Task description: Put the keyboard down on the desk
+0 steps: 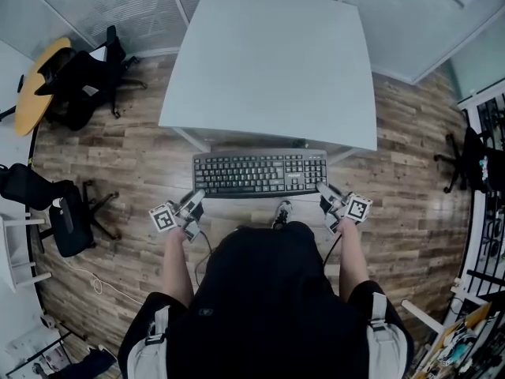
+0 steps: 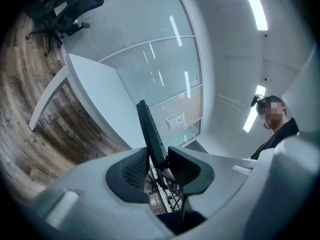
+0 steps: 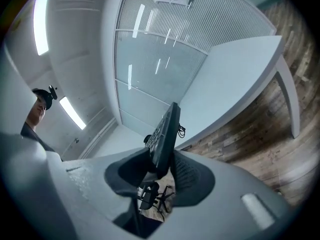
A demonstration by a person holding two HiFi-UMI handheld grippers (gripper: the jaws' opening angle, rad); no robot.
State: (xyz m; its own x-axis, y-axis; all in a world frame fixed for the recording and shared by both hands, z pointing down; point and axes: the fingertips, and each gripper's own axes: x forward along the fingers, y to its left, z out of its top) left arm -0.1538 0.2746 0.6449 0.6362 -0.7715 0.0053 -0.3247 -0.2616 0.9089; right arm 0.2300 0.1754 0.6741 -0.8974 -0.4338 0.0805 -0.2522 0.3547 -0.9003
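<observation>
Wood-plank flooring [image 1: 118,156] fills the room, with frosted glass walls [image 1: 102,6] along the far side. A bare white desk [image 1: 268,61] stands in the middle. To the left are a round wooden table [image 1: 35,85], partly cut off by the frame, and two black office chairs [image 1: 79,85] [image 1: 59,212]. A third dark chair [image 1: 473,156] at the right edge is hard to make out. The person's black top [image 1: 268,298] covers the lower middle of the head view and hides the floor beneath it. The black keyboard [image 1: 260,172] is held level in the air, keys up. It sits just short of the desk's near edge, above the floor and not resting on the desk. The left tool [image 1: 197,197] is clamped on the keyboard's left end, and the right tool [image 1: 322,188] is clamped on its right end. In the left gripper view the keyboard [image 2: 149,129] shows only edge-on, a thin dark slab pinched between the ribbed pads [image 2: 132,171] of the left tool [image 2: 159,166]. The right gripper view shows the same from the other side: the right tool [image 3: 162,171] has closed on the slab [image 3: 167,129], and only a sliver of the keys can be seen. A small loop of dark cable [image 3: 181,130] sticks out at the keyboard's back edge, and where it runs cannot be told.
</observation>
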